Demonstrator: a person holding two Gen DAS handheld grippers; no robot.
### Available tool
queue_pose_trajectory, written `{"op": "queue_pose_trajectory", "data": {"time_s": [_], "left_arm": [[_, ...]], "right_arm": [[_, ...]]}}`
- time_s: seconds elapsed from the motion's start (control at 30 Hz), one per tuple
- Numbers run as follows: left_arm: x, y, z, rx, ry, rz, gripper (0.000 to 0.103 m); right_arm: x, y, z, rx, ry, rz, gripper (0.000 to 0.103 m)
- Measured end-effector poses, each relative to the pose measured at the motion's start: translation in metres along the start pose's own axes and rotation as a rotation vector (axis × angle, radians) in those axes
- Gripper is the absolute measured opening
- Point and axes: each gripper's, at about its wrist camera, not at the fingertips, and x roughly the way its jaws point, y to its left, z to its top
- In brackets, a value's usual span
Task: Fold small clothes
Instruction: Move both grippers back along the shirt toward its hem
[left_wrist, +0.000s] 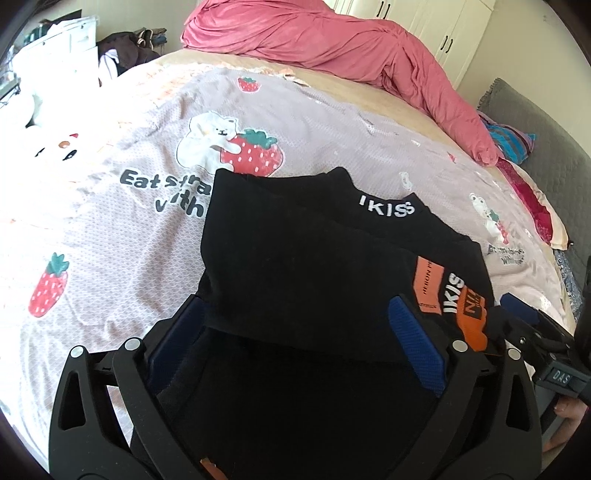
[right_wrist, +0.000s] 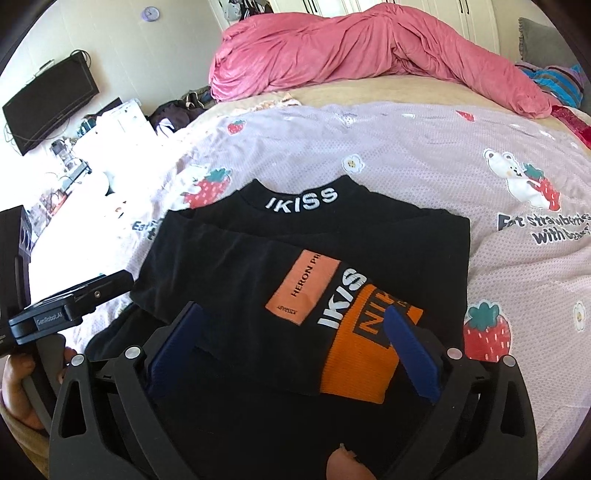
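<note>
The black top (right_wrist: 258, 266) lies flat on the strawberry-print bedspread (right_wrist: 480, 177), collar with the white "IKISS" lettering pointing away from you, toward the pink duvet (right_wrist: 369, 55). Both sleeves appear already folded across the body; the orange cuff (right_wrist: 365, 354) rests on top near the hem.

Your left gripper (left_wrist: 295, 336) stands spread wide over the near left part of the garment. Its blue pads (left_wrist: 417, 347) straddle the cloth without pinching it. Your right gripper (right_wrist: 291, 347) is likewise spread, one pad on each side of the orange cuff and the near edge. Neither tool grasps anything.

Judged from the layout, the sleeve folds are complete and the bottom-to-collar fold is the step in hand.

For the next move, lower each gripper so the near hem sits between its pads, then close on all layers, including the cuff, so it does not slide out. Keep both grips level with each other. Lift only enough to clear the bedspread and carry the hem toward the collar.
</note>
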Motion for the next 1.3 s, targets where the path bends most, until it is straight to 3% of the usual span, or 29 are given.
{"op": "queue_pose_trajectory", "data": {"time_s": [0.3, 0.9, 1.3], "left_arm": [[-0.037, 0.001, -0.005, 0.032, -0.043, 0.000, 0.094], [-0.085, 0.022, -0.021, -0.009, -0.100, -0.047, 0.094], [-0.106, 0.038, -0.033, -0.026, -0.112, -0.014, 0.094]], "right_arm": [[-0.028, 0.008, -0.005, 0.016, -0.048, -0.012, 0.098], [-0.102, 0.032, -0.008, -0.018, -0.163, -0.060, 0.098], [-0.122, 0.028, -0.017, -0.009, -0.178, -0.081, 0.098]]}}
